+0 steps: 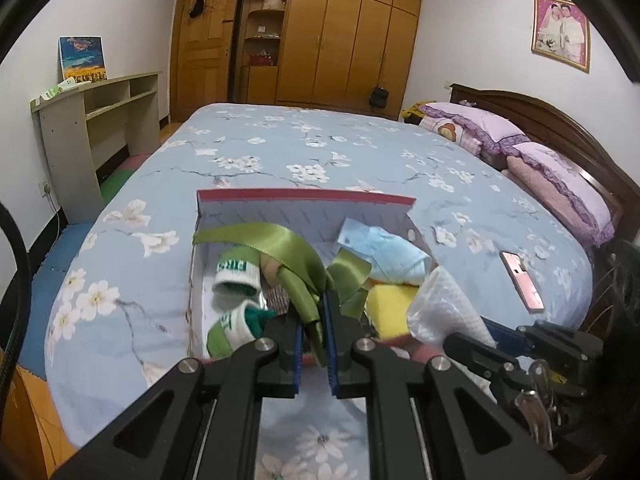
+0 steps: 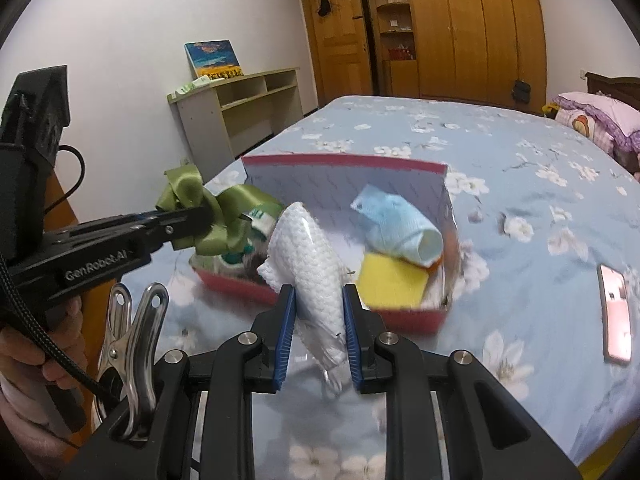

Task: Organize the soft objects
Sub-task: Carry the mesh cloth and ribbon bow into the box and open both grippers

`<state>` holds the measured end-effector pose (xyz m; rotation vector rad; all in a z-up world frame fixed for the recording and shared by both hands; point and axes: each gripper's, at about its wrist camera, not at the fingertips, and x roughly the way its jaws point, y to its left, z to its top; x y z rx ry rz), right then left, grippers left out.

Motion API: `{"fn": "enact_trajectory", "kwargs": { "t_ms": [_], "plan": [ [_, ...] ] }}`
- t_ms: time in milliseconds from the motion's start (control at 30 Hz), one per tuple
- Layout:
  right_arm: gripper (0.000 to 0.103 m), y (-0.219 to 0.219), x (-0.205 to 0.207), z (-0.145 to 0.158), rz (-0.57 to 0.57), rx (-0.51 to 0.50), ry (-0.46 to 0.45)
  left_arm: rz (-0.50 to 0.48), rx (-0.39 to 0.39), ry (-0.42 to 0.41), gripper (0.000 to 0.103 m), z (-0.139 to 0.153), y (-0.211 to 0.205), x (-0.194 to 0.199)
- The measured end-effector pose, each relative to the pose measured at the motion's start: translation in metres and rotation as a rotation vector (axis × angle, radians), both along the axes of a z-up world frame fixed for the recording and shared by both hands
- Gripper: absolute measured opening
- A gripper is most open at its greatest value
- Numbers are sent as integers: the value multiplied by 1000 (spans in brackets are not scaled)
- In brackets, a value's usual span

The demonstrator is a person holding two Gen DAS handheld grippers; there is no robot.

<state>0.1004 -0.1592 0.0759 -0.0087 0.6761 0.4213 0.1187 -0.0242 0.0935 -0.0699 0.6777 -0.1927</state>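
Observation:
A red-rimmed box (image 1: 308,196) (image 2: 400,312) lies open on the bed. My left gripper (image 1: 313,300) (image 2: 204,216) is shut on a green satin ribbon (image 1: 296,252) (image 2: 188,192), held above the box's left part. My right gripper (image 2: 319,292) is shut on a white waffle cloth in clear wrap (image 2: 308,256) (image 1: 444,304), lifted over the box's front edge. Inside the box lie green-and-white socks (image 1: 236,272), a light blue sock (image 1: 384,256) (image 2: 396,228) and a yellow sponge (image 1: 390,308) (image 2: 392,280).
A pink phone (image 1: 522,282) (image 2: 616,312) lies on the floral blue bedspread (image 1: 320,144) right of the box. Purple pillows (image 1: 520,140) sit by the headboard. A shelf desk (image 1: 92,120) and wooden wardrobe (image 1: 340,40) stand beyond. A metal clip (image 2: 132,328) hangs on my right gripper; a hand (image 2: 24,360) holds the left one.

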Motion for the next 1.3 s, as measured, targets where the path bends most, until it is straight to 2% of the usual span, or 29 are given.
{"fn": "enact_trajectory", "kwargs": {
  "t_ms": [300,433,600,1133,1300],
  "plan": [
    [24,16,46,0,7,20,10,11,16,7,9,0,1,46],
    [24,19,67,-7,2,30,29,28,24,21,9,-10,3,67],
    [24,20,89,-19,-3,37,53,42,23,78,9,-30,6,89],
    [24,29,134,-53,-6,21,113,81,27,131,10,-68,19,131],
    [24,35,139,-65,-14,-32,118,82,53,120,10,-73,21,137]
  ]
}}
